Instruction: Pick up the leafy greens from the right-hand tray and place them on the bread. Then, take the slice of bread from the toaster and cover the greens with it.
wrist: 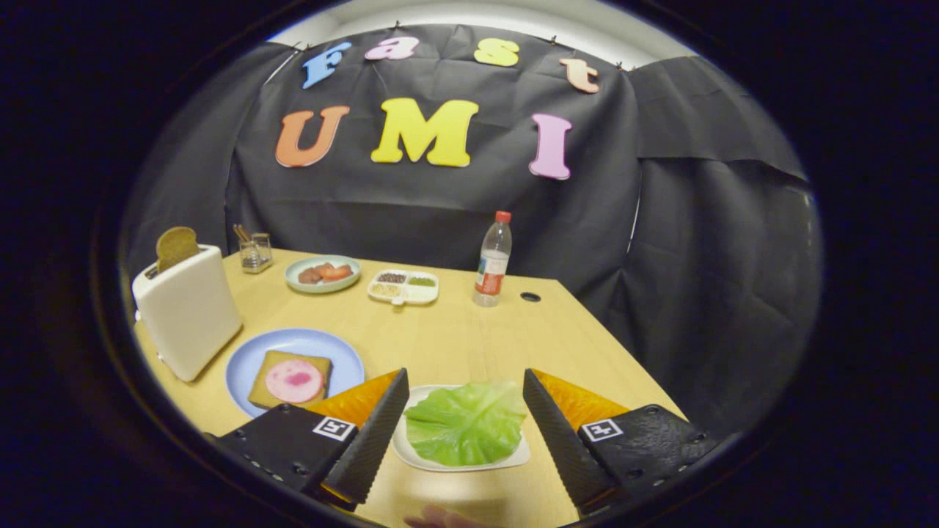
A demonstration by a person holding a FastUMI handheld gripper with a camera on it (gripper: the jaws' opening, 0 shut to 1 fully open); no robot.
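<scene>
Pale wood table (pixel 455 330): we are viewing it along the gripper (pixel 465 381), whose fingers are standing wide apart and pressing on nothing. Between them we are seeing the leafy greens (pixel 463 422), lying on a white tray (pixel 513 460) at the near edge of the table. To the left of the tray we are finding a blue plate (pixel 249 359) carrying the bread (pixel 260 389), which is topped by a round pink slice (pixel 294 380); the left finger is partly overlapping this plate. Farther left we are noting a white toaster (pixel 188 312), with a brown slice of bread (pixel 176 247) standing up out of its slot. At the far side we are seeing a small glass holder (pixel 255 253), a green plate (pixel 297 282) of food, a white divided dish (pixel 403 287) and a clear bottle (pixel 493 260) with a red cap.
</scene>
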